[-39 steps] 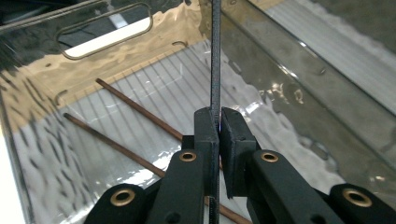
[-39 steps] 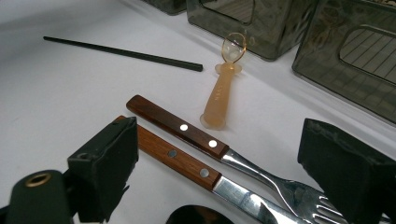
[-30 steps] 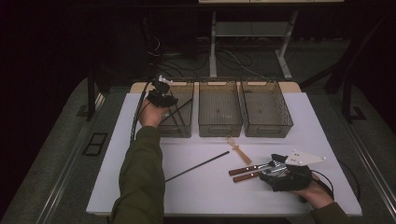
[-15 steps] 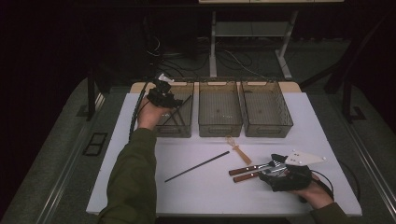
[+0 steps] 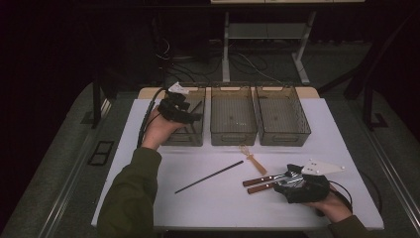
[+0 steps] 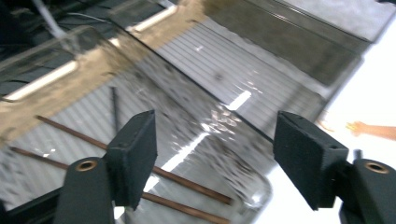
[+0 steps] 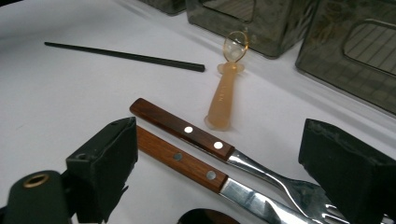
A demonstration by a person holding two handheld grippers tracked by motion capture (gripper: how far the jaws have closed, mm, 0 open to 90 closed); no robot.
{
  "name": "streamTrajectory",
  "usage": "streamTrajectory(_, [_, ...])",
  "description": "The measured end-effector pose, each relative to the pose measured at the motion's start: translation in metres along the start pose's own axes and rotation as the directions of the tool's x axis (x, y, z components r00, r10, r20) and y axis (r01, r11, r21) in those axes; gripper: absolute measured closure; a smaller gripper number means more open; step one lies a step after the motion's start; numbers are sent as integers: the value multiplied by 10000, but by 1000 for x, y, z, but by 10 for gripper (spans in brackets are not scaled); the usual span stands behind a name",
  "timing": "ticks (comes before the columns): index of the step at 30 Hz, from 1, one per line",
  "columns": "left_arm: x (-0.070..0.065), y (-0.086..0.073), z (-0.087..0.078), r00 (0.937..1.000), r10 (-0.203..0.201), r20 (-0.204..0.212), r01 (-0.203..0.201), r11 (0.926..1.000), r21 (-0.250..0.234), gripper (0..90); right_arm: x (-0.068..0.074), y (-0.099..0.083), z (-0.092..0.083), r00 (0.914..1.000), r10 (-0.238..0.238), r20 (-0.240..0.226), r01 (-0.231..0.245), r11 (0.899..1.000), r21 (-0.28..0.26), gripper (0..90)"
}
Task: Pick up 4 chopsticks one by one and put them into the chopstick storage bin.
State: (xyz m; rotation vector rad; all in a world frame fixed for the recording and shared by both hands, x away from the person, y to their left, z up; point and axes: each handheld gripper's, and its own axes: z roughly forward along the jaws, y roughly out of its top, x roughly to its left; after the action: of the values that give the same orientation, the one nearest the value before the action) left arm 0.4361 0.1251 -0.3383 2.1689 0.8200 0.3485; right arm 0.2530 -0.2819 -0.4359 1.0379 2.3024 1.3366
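Where the right gripper [image 5: 292,177] rests at the near right of the white table [image 5: 148,124], its jaws stand wide apart and grip nothing, straddling the steel ends of two wood-handled pieces: a fork [image 7: 219,145] and, just beside it, a table knife [image 7: 210,176], each handle brown with two pale rivets. Both look stiff, moderately heavy and slick at the polished steel; the wooden handle is judged the surer place to take hold. Next out lies a translucent orange plastic spoon [image 7: 225,88], light, small and probably slippery, best pinched along its flat stem. Beyond it a single black chopstick [image 7: 126,56] lies alone: thin, rigid, prone to roll, best taken at mid-length. Farther back stand three smoked-plastic bins in a row; the left bin [image 5: 190,136] already holds chopsticks [image 6: 187,184], brown and dark. The left gripper [image 5: 190,115] hangs over that bin, its jaws having just been opening, with nothing between them.
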Motion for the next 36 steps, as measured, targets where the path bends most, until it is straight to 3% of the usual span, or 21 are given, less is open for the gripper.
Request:
streamTrajectory(6, [-26,-14,-4,9981,458,402,-457,9990,-25,236,-3,2,-1,9996,94,274,-100,9997,227,99])
streamTrajectory(8, [-35,-21,-4,9978,424,509,-412,9989,-244,207,-3,2,-1,9993,47,357,-54,9998,192,98])
streamTrajectory(14, [-55,-41,-2,9947,582,853,-562,9981,-248,167,-3,3,-2,9981,58,619,-69,9998,187,98])
streamTrajectory(20, [-68,-54,-3,9924,622,1064,-581,9975,-412,145,-2,2,-1,9985,-2,556,-13,9997,262,99])
streamTrajectory(28, [-82,-70,-3,9909,616,1195,-562,9973,-481,113,2,3,-2,9947,-266,990,245,9995,222,98])
streamTrajectory(30, [-86,-73,-2,9902,600,1265,-544,9974,-471,103,1,3,-1,9951,-240,960,203,9990,392,10])
streamTrajectory(36, [-94,-85,2,9889,603,1355,-548,9975,-441,92,1,2,0,9956,-297,889,264,9989,381,9])
